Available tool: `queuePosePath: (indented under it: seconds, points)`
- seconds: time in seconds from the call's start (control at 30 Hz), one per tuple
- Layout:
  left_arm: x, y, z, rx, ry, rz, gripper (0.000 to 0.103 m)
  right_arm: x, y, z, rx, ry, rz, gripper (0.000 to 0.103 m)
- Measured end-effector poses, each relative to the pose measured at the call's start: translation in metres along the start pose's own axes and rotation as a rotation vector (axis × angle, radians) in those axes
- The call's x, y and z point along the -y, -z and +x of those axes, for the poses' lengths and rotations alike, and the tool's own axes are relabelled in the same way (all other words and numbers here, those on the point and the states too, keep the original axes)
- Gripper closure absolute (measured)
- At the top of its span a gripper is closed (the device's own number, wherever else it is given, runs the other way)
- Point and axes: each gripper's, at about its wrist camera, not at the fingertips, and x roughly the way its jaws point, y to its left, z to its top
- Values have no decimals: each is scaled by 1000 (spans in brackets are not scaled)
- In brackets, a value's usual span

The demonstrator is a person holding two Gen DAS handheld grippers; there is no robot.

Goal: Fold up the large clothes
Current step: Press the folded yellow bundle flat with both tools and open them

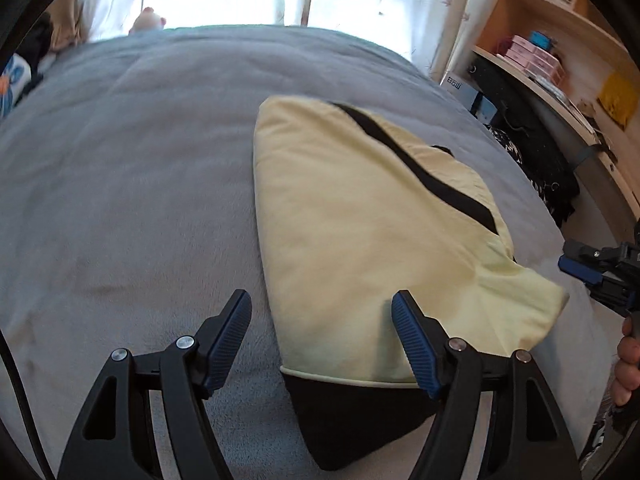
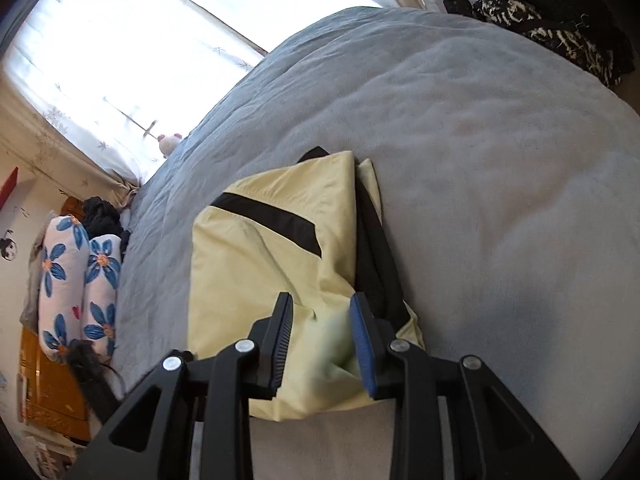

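A folded pale yellow garment (image 1: 360, 220) with a black stripe and a black lower part lies on the grey bed blanket (image 1: 120, 180). My left gripper (image 1: 320, 304) is open wide just above the garment's near end. Its right finger is over the yellow cloth and its left finger over the blanket. In the right wrist view the same garment (image 2: 260, 272) lies below my right gripper (image 2: 322, 304). That gripper's jaws stand apart, with a blurred fold of yellow cloth loose between them. From the left wrist view the right gripper (image 1: 566, 256) shows at the garment's right corner, held by a hand (image 1: 628, 360).
Two flowered bolster pillows (image 2: 64, 280) and a dark heap lie at the bed's head. A small plush toy (image 2: 168, 142) sits by the bright curtained window (image 2: 120, 40). Dark patterned clothes (image 1: 540, 160) hang past the bed's right edge, beside wooden shelves (image 1: 560, 60).
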Motion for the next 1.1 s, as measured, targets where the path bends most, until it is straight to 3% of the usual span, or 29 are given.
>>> queuePosePath:
  seconds: [0.2,0.33,0.37,0.4,0.5,0.57,0.7,0.83,0.97,1.03,1.07,1.1]
  points:
    - [4,9,16,-22,31,-1,32,-3,-3,30,-151,76,-64,67]
    - [10,11,23,-23,28,6,32,-1,2,58,-243,57,-68,67]
    - [11,11,23,-22,24,10,32,-3,3,63,-253,49,-83,68]
    - [13,10,24,-24,22,12,32,-7,5,68,-263,41,-112,75]
    - [13,8,22,-28,24,11,32,-14,9,78,-242,106,-200,96]
    - [15,6,20,-21,22,16,32,-12,9,66,-192,98,-201,97]
    - [21,6,16,8,30,33,32,-7,20,13,8,88,-224,98]
    - [27,15,36,-28,47,37,31,20,36,41,-62,152,-193,98]
    - [24,18,45,-48,43,20,29,24,38,49,-74,162,-147,94]
    - [25,14,40,-57,35,45,29,18,27,34,-24,120,-106,90]
    - [26,11,37,-66,35,57,29,13,21,27,10,110,-109,79]
    - [25,7,36,-75,43,59,29,9,14,22,48,116,-116,61]
